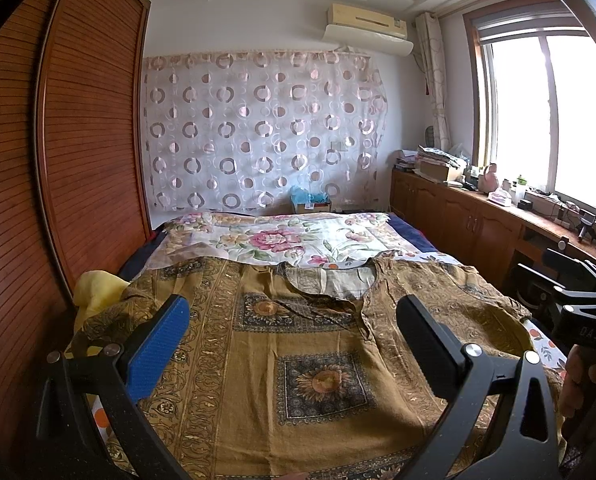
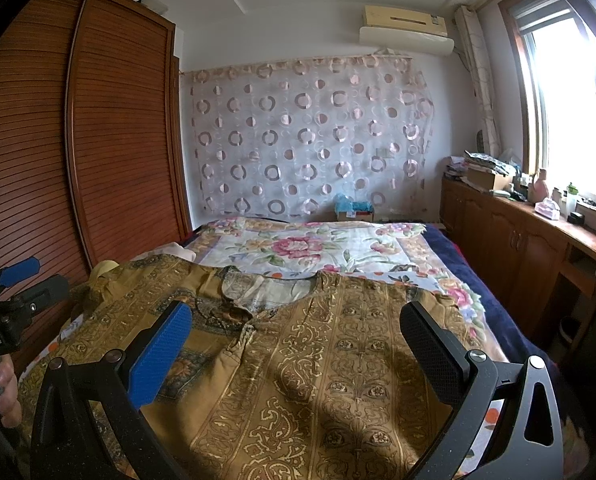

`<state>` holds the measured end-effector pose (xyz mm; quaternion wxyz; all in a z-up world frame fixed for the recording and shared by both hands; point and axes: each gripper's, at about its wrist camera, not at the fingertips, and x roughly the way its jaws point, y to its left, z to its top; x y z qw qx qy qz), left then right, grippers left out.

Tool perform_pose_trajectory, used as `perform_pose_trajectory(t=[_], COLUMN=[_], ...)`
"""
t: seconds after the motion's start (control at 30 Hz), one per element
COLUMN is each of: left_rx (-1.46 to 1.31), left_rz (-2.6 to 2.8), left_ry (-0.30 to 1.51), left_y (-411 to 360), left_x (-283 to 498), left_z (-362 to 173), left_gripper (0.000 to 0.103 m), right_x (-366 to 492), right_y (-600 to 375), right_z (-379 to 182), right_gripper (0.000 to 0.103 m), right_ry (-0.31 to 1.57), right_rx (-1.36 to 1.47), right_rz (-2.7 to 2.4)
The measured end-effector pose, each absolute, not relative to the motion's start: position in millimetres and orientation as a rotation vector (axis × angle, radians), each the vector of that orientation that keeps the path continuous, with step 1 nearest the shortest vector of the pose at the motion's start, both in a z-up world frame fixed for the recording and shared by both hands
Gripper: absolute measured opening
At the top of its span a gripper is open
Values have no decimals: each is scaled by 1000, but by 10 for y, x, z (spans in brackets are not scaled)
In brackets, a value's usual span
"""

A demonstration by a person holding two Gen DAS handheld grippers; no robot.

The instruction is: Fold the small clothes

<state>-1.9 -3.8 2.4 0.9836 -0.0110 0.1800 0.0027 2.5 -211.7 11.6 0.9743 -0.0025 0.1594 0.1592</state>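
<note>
Hovering wide open and empty, left gripper point(image 1: 294, 344) and right gripper point(image 2: 298, 350) above spread shirt point(image 1: 298, 360), yellow cloth point(image 1: 94, 292) clearer from left.

We see one garment, a mustard-brown top point(image 1: 298, 344) printed with paisley bands and dark sunflower squares. It lies spread flat, front up, on the near end of the floral bedspread point(image 1: 298, 236), its round neckline toward the bedspread's far end.

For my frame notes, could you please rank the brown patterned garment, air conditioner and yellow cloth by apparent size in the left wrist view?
1. brown patterned garment, though nearest the camera
2. air conditioner
3. yellow cloth, partly covered by the garment
</note>
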Motion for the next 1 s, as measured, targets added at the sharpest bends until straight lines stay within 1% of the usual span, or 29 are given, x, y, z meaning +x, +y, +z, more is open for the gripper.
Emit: perform_pose_trajectory(t=[0.3,1.0], left_rx=[-24,-21], left_rz=[3,5], left_ry=[356,350], left_y=[-59,-73], left_x=[-38,-60], left_z=[113,105], left_gripper=[103,103], right_x=[17,20], right_y=[-2115,-2116], right_z=[119,119], right_gripper=[103,103], right_ry=[321,320], right_rx=[-5,-3], right_rz=[322,322])
